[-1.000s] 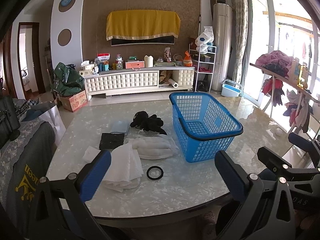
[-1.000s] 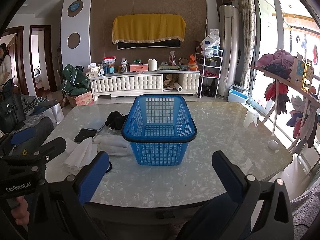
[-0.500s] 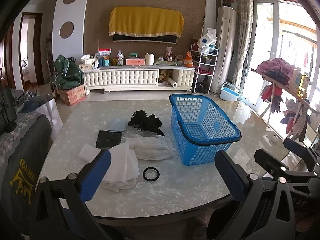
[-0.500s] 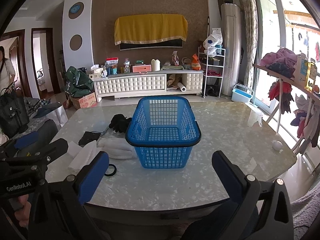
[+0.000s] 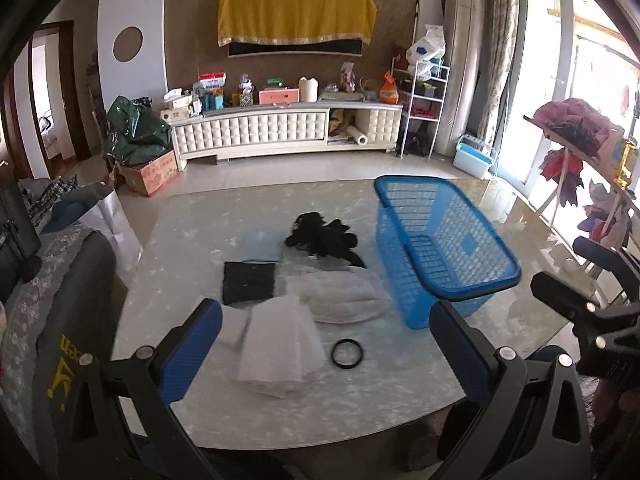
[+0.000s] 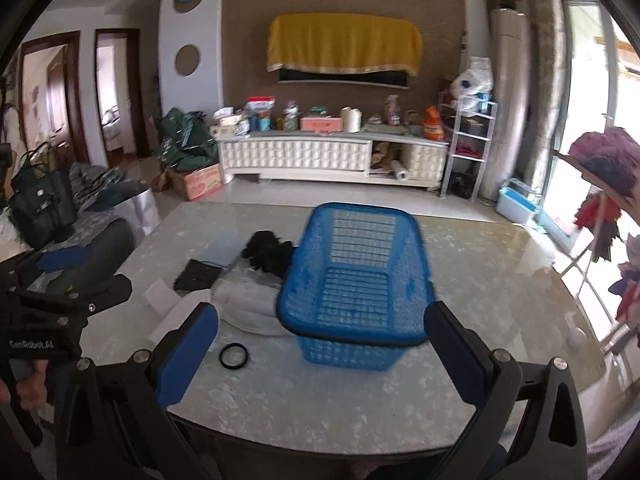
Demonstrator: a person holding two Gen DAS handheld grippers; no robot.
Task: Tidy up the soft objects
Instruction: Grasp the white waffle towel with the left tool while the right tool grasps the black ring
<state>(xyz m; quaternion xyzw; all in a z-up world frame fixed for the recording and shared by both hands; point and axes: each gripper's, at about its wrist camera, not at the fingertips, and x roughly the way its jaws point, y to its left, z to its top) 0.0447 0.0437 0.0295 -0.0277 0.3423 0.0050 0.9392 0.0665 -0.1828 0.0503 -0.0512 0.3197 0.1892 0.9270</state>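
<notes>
marbled pale desk (image 5: 248,408) fills the lower half of both views, with a tv cabinet (image 5: 280,132) and a yellow-draped screen across the top and bright glass doors at the right edge. both the left gripper (image 5: 324,344) and right gripper (image 6: 320,344) hang released and empty at the near edge, jaws spread wide. soft things lie left of centre: a white folded cloth (image 5: 280,348) nearest, a white padded bundle (image 5: 340,296) behind it just beside the blue basket (image 5: 444,252), a dark folded piece (image 5: 248,282), a pale blue cloth (image 5: 262,244) and black gloves (image 5: 324,236) further up. a black ring (image 5: 347,354) sits beside the near cloth. the step looks like a first reach: the left gripper would do best to drop onto the near cloth's thick folded edge, pinching all layers so it lifts as one, avoiding the ring, then carry it right into the empty basket.
</notes>
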